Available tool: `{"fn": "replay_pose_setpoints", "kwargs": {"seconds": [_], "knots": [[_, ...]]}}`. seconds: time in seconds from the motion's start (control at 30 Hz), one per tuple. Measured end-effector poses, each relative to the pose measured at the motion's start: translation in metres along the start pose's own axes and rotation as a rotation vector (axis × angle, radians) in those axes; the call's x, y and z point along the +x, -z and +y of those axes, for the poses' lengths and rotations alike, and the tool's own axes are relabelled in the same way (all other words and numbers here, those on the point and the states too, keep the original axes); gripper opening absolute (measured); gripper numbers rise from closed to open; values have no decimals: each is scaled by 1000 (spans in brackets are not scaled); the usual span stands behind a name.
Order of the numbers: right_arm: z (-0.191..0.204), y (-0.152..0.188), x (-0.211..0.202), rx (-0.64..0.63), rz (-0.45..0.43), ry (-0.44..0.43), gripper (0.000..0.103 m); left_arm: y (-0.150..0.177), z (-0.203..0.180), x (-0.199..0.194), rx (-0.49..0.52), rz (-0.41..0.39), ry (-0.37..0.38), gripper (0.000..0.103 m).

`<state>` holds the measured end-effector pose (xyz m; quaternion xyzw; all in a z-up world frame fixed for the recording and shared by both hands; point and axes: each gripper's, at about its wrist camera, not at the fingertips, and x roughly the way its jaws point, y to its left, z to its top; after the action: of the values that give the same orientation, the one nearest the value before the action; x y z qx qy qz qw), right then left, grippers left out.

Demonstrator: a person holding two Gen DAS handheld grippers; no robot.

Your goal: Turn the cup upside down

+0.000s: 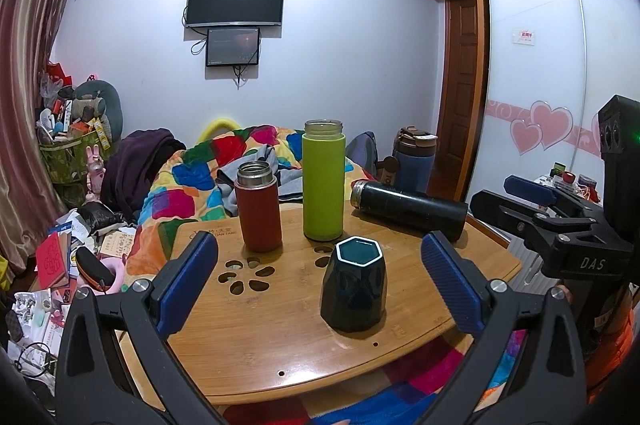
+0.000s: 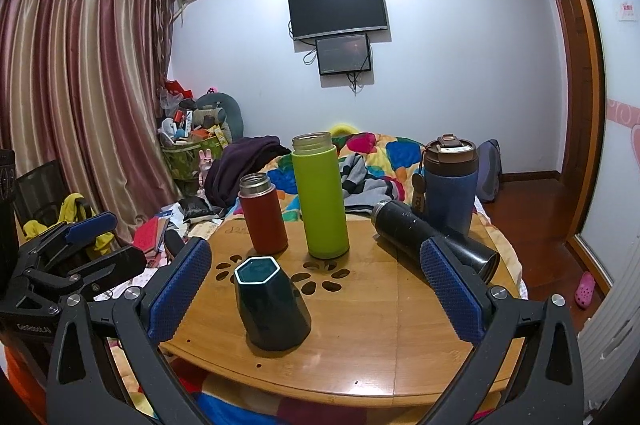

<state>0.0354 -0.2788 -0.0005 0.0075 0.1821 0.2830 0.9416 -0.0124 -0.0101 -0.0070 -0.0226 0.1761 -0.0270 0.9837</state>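
Observation:
A dark teal faceted cup (image 1: 354,287) stands on the wooden tray table (image 1: 280,341) with its narrow hexagonal end up and its wide end down; it also shows in the right wrist view (image 2: 270,305). My left gripper (image 1: 320,281) is open and empty, its blue pads either side of the cup and short of it. My right gripper (image 2: 316,285) is open and empty, the cup toward its left pad. Each gripper shows in the other's view: the right gripper (image 1: 532,193), the left gripper (image 2: 100,241).
On the table stand a red flask (image 1: 258,209) and a tall green bottle (image 1: 323,181), both open-topped. A black flask (image 1: 408,209) lies on its side at the right. A blue tumbler (image 2: 450,185) stands behind it. A colourful quilt (image 1: 192,181) lies beyond.

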Motion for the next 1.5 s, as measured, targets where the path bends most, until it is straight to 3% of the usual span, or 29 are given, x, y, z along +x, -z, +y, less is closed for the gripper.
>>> {"fn": "replay_pose_setpoints", "kwargs": {"seconds": [1.5], "knots": [[1,1,-1,6,3,-4,103,-4,1,2,-7,1,23,103]]}}
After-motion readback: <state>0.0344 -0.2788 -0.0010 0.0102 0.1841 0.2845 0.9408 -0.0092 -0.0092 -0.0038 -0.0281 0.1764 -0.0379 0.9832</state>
